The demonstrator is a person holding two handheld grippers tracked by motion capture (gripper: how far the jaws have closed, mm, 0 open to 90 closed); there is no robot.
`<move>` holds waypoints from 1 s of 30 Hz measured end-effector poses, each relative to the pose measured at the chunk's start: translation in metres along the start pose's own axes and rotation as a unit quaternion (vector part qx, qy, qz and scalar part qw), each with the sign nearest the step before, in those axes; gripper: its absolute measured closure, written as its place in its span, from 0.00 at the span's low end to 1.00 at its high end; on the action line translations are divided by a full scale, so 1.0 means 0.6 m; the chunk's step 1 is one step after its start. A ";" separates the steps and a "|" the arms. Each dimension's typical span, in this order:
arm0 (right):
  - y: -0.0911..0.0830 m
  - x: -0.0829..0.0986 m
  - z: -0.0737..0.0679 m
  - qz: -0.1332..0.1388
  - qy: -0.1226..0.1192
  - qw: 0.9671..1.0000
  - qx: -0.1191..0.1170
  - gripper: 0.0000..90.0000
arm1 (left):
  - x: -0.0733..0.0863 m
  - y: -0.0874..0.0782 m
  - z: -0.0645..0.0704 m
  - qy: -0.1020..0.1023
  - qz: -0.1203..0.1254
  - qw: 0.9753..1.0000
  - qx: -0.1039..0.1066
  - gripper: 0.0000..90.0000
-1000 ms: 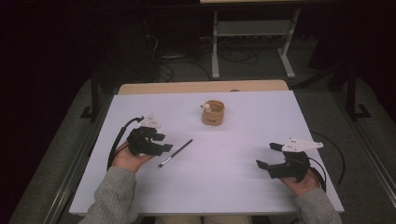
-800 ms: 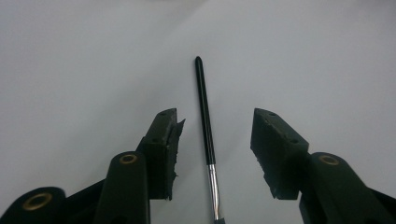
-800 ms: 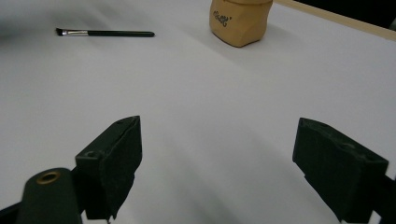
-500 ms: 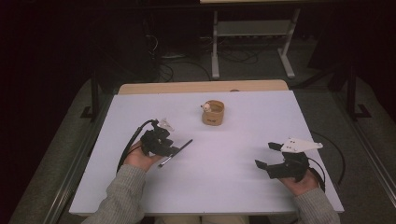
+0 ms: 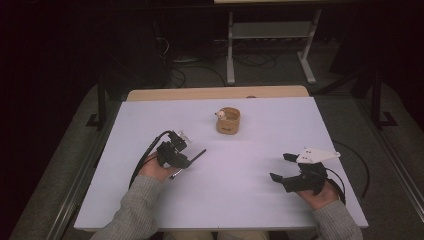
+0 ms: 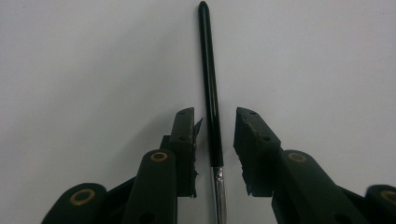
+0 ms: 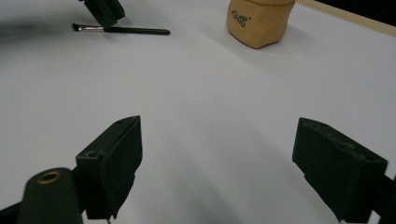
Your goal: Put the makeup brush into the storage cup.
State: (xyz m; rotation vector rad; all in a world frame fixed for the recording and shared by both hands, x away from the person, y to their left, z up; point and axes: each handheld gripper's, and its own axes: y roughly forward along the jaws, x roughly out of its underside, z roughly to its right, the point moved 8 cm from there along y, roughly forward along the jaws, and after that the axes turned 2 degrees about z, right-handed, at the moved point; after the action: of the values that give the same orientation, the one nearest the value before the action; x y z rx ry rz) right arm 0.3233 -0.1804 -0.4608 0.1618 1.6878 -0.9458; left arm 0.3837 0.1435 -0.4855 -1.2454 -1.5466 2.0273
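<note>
Closing on the brush (image 6: 210,93) is the step in hand, as I judge it: the slim black-handled brush lies flat on the white table (image 5: 260,200), left of centre, and its handle runs up between the jaws of the left hand-held gripper (image 6: 214,140). Those jaws stand a little apart, one on each side of the handle near the silver ferrule, and have hold of nothing yet. To do it well, the jaws should come down until their tips nearly meet the table, stay square across the handle, and close slowly so the round handle does not roll or squirt out. A grip just above the ferrule would keep the brush balanced. Beyond the brush, nearer the far edge, stands a small tan cup (image 5: 228,121), well apart from it. The right hand-held gripper (image 5: 280,168) rests at the table's right side, jaws wide apart and empty. Count: one brush, one cup, two hand-held grippers.
</note>
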 end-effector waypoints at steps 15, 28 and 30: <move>0.001 0.005 0.000 -0.005 0.009 1.000 -0.005 0.17 | 0.013 0.012 0.004 0.015 -0.015 1.000 -0.009 0.91; 0.013 0.007 -0.013 -0.020 0.000 1.000 -0.016 0.19 | 0.013 0.011 0.002 0.009 -0.016 1.000 -0.009 0.93; 0.016 0.009 -0.014 -0.027 0.007 0.999 -0.020 0.19 | 0.014 0.010 0.003 0.005 -0.017 1.000 -0.005 0.93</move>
State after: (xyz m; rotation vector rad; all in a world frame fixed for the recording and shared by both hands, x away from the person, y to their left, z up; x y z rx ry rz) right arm 0.3205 -0.1703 -0.4701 0.0968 1.7296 -0.9525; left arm 0.3791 0.1457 -0.4947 -1.2227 -1.5634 1.9936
